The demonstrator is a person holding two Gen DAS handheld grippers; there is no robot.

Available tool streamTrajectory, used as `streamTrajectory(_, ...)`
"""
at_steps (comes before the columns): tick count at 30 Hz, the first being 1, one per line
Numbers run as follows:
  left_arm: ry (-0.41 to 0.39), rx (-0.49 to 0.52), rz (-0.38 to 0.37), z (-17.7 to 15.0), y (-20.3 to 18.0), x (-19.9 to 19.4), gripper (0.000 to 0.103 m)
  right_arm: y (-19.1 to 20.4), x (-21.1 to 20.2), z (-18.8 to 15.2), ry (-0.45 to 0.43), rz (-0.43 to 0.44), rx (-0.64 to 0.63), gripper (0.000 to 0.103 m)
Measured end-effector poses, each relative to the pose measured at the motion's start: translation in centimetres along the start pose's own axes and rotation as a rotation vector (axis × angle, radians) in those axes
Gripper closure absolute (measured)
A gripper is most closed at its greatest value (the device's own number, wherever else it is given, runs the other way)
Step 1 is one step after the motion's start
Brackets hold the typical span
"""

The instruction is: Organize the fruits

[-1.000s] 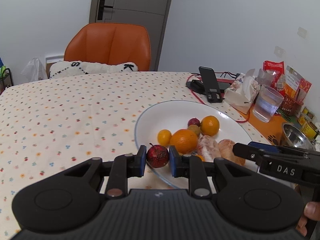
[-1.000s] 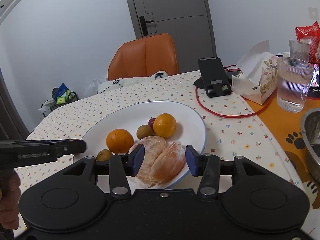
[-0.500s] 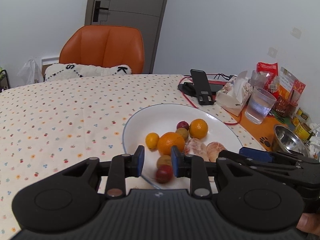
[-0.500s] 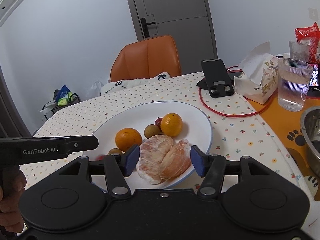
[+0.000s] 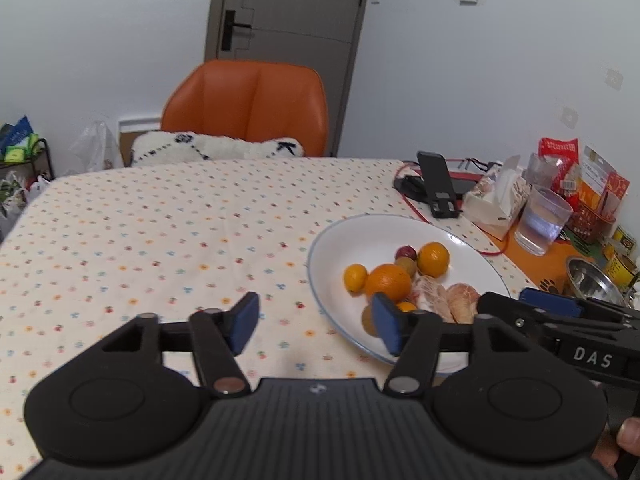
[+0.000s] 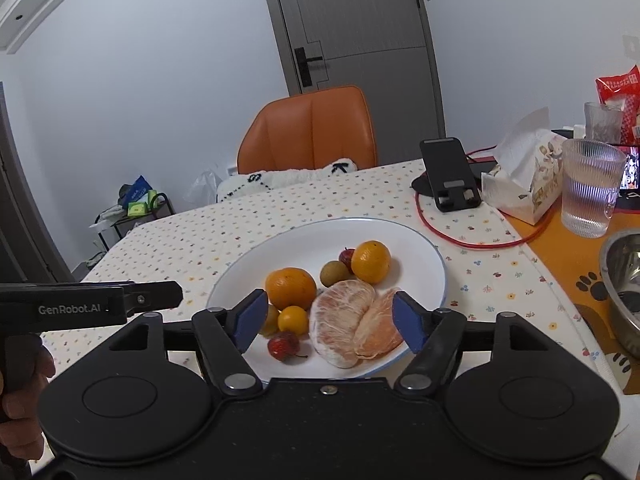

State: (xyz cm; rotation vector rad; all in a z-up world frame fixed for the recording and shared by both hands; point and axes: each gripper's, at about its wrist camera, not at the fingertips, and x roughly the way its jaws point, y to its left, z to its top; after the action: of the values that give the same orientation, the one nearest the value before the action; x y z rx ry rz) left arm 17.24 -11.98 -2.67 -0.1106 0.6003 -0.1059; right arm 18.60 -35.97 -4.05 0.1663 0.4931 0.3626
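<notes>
**Dotted tablecloth, fruit plate**

Dotted tablecloth (image 5: 160,240) bearing white plate (image 6: 400,236) — contents: large orange (image 6: 291,288), second orange (image 6: 371,262), small yellow citrus (image 6: 293,320), peeled pomelo halves (image 6: 352,326), red fruit with stem (image 6: 283,346) near front rim. Left gripper (image 5: 316,322) beside plate, fingers spread wide, holding nothing. Right gripper (image 6: 330,322) over near rim — fingers wide, empty.

A glossy white plate (image 6: 420,252) sits on printed cloth (image 6: 200,236) beside a ribbed clear cup (image 6: 588,192) and shiny metal bowl (image 6: 620,280).
</notes>
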Motion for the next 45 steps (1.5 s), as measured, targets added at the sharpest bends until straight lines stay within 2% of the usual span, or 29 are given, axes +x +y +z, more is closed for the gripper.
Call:
streamTrajectory(4,-0.038,0.004,0.038,-0.2,0.4,-1.5,0.022,0.5,-0.7,-0.1,-0.009,0.005,0.004,0.026)
streamTrajectory(10,-0.054,-0.020,0.107,-0.8,1.7,-3.5,0.012,1.8,-1.8,-0.3,-0.011,0.022,-0.009,0.011)
streamTrajectory(15,-0.056,-0.054,0.145,-1.2,2.8,-5.1,0.009,2.7,-2.7,-0.4,-0.011,0.026,-0.021,0.000)
streamTrajectory(23,-0.042,-0.082,0.168,-2.0,3.6,-7.5,0.005,3.9,-4.4,-0.6,-0.002,0.034,-0.042,0.000)
streamTrajectory(30,-0.057,-0.051,0.186,-2.4,3.3,-10.4,0.000,5.2,-6.1,-0.9,0.012,0.059,-0.062,0.000)
streamTrajectory(37,-0.038,-0.052,0.211,-3.0,4.0,-12.6,0.000,6.3,-7.6,-1.1,0.022,0.068,-0.071,0.000)
streamTrajectory(45,-0.063,-0.055,0.226,-3.2,4.8,-15.4,0.000,7.0,-9.5,-0.9,0.017,0.085,-0.057,0.000)
